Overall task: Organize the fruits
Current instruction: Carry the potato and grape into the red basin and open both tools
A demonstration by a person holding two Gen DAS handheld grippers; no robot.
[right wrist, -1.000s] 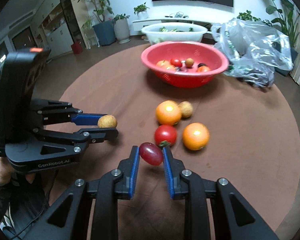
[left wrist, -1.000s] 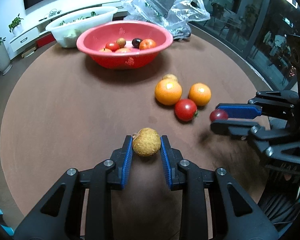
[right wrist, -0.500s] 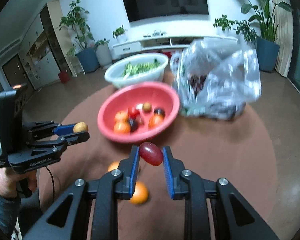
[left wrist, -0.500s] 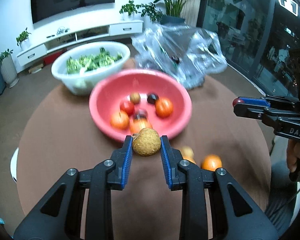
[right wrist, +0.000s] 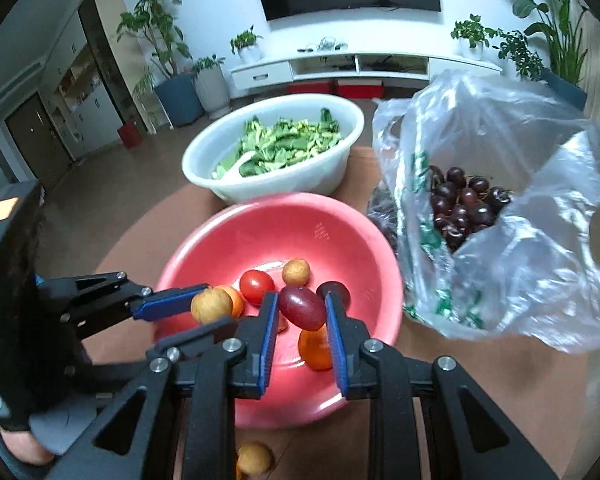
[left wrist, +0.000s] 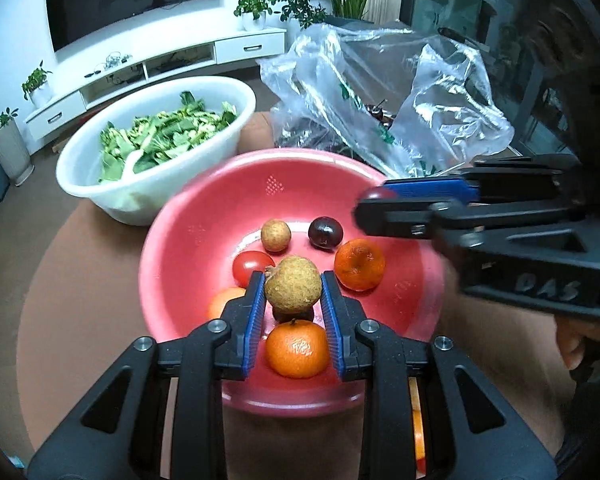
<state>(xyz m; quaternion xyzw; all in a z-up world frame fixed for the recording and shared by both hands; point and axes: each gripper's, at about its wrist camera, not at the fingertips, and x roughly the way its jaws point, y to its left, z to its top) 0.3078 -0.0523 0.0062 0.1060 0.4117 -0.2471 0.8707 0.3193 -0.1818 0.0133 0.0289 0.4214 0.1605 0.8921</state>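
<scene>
Both loads have left the bench and now hang over the red bowl [left wrist: 168, 240]: left gripper [left wrist: 293, 300] clamps a longan [left wrist: 293, 285], right gripper [right wrist: 301, 312] a grape [right wrist: 302, 307]; release looks next

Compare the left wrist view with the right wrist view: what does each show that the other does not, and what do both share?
Left only: a whole orange mandarin below the left gripper.

Right only: dark cherries inside the plastic bag, and a longan on the table.

Both: the red bowl, the white bowl of greens, the held longan and the held grape.
</scene>
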